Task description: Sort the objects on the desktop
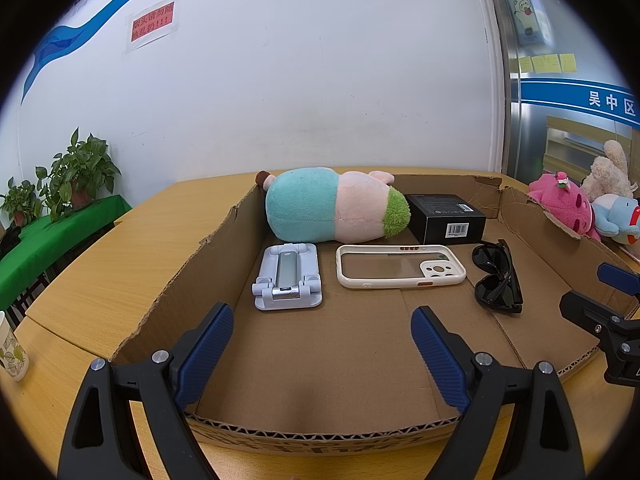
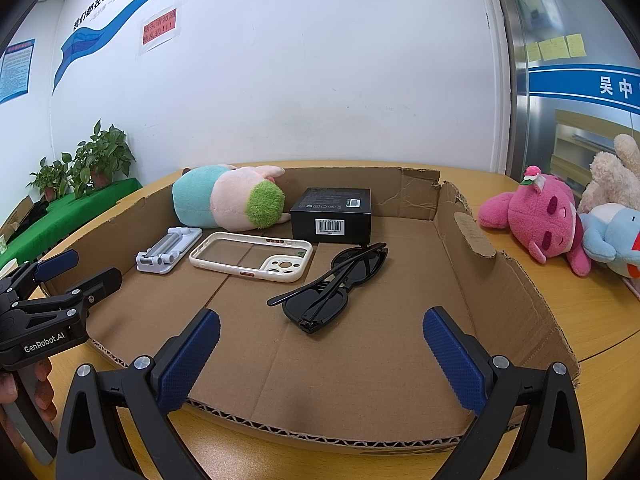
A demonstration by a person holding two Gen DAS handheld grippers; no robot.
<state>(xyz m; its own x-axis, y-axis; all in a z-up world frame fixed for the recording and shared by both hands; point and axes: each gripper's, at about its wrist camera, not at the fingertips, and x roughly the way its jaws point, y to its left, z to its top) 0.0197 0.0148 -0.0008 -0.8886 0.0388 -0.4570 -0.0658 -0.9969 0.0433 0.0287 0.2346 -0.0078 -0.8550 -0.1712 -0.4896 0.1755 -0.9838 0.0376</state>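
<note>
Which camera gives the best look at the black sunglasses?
The right wrist view: the sunglasses lie near its centre, with both lenses and the folded arms plain. In the left wrist view the sunglasses sit off to the right, more foreshortened.

Rough corrugated cardboard tray; glossy plastic sunglasses; fuzzy cloth plush; wood-grain table

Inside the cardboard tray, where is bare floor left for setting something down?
Bare floor: the near strip of the cardboard tray, before the black sunglasses, and the far right corner beside the black box. Crowded: the back-left, with plush toy, grey phone stand and white phone case.
</note>
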